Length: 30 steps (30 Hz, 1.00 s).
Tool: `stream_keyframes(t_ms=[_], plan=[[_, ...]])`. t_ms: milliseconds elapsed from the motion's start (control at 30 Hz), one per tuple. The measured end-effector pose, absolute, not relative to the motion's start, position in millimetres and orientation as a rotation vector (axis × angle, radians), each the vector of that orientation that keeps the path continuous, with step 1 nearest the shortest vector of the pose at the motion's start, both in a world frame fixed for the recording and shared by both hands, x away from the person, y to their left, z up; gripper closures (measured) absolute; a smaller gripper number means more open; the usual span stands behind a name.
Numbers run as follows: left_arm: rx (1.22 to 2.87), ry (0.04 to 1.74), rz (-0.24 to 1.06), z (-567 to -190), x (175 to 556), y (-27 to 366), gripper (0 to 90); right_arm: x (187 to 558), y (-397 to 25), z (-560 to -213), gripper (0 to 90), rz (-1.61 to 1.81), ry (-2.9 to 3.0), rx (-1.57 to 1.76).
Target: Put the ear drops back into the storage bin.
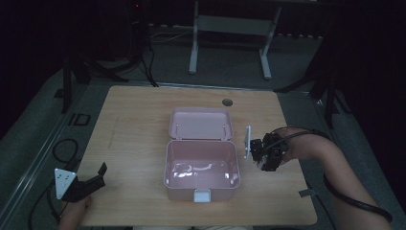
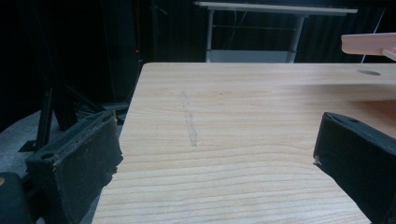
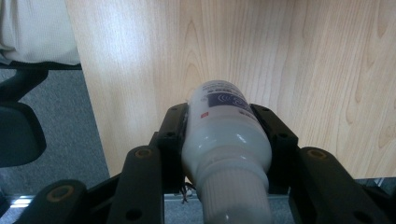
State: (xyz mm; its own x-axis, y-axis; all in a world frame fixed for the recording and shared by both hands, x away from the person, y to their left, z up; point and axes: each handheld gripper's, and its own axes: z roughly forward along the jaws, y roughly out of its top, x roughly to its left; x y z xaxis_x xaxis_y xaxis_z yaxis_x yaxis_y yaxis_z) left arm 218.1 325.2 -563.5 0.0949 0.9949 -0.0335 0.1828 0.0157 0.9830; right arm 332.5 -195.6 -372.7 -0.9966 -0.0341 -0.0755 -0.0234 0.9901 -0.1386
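A pink plastic box (image 1: 201, 184) stands open at the middle of the wooden table (image 1: 134, 139), its lid (image 1: 201, 123) lying flat behind it. My right gripper (image 1: 265, 154) hovers just right of the box and is shut on a white bottle with a blue label (image 3: 224, 135), which lies lengthwise between the jaws over the bare table in the right gripper view (image 3: 219, 116). My left gripper (image 1: 100, 176) rests low at the table's front left corner. Its jaws stand wide apart with nothing between them in the left gripper view (image 2: 217, 154).
Pale glossy shapes or glare lie on the box floor (image 1: 191, 170); I cannot tell which. A round cable hole (image 1: 227, 102) sits near the table's far edge. Cables (image 1: 64, 148) lie on the floor at the left, and a desk frame (image 1: 230, 24) stands beyond the table.
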Motion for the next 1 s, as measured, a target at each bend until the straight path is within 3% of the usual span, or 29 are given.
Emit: stream_keyframes(t_ms=[1000], plan=[[1.367,1.281,1.024,-563.4,218.1,325.4,0.9,335.8,-146.4,-363.7,59.6,-0.189,3.037,-0.149]])
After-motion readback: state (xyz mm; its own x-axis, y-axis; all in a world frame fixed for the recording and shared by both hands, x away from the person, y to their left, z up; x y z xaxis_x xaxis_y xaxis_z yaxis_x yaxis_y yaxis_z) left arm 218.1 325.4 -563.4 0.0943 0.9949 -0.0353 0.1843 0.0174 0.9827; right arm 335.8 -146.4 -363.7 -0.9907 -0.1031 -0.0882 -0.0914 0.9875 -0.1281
